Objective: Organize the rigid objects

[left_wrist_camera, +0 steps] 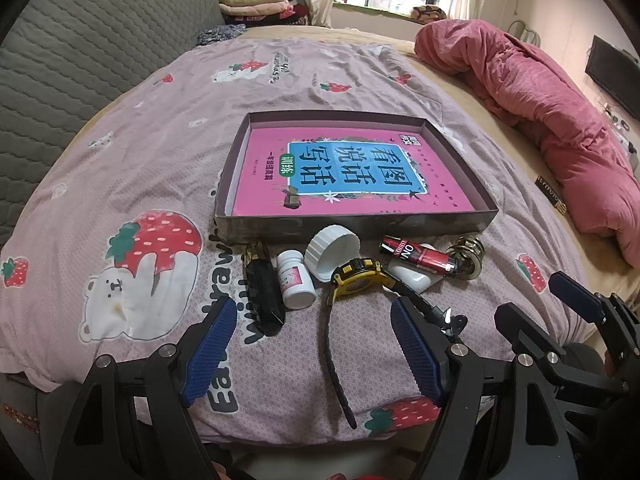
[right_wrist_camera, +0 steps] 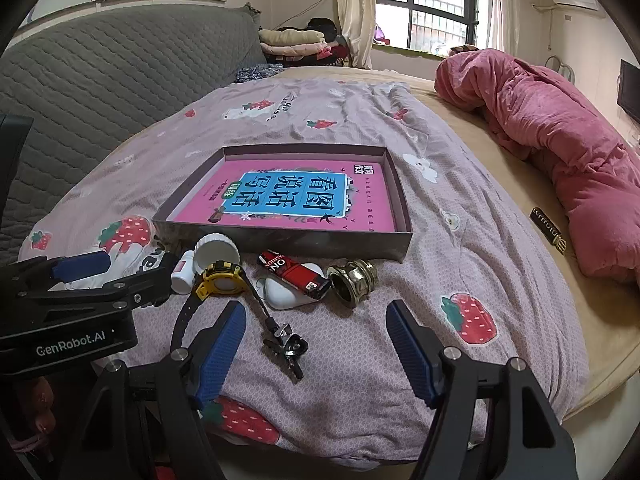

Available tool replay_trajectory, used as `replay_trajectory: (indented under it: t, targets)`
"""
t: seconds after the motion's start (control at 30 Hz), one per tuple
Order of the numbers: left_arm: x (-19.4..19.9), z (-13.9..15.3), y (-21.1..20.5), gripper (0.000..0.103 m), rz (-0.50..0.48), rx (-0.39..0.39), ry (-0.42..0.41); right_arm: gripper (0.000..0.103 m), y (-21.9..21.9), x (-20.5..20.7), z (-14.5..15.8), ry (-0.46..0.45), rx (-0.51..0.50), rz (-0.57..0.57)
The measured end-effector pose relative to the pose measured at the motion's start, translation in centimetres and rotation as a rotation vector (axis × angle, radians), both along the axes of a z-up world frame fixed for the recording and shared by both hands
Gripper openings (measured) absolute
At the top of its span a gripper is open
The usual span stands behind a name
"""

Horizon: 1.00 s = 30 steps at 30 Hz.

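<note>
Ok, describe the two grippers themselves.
Both the left gripper and the right gripper have black angular frames with silver bolts and two fingers faced with ribbed blue pads. The left gripper's body reads "GenRobot.AI" in white. No cables or sleeves show.

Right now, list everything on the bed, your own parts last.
box: 1, grey, mid-bed
book: 1, pink, inside box
comb: 1, black, leftmost
pill bottle: 1, white, beside comb
lid: 1, white, against box
watch: 1, yellow-black, centre
lighter: 1, red, on white case
brass fitting: 1, gold, rightmost
keys: 1 bunch, black, nearest
quilt: 1, pink, right
left gripper: open
right gripper: open
</note>
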<state>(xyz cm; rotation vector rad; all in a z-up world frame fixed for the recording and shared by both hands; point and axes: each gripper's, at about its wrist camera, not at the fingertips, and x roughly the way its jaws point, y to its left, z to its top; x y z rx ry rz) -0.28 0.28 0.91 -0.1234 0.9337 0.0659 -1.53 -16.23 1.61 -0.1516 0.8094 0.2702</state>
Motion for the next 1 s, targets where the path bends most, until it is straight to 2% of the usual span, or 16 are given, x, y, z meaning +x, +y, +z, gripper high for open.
replay_trajectory:
  t: [1.0]
  targets:
    - [0.1, -0.3, 0.4, 0.080, 0.010, 0.002, 0.016, 0.072, -1.2, 0.3, 0.4, -0.015, 0.008, -0.016]
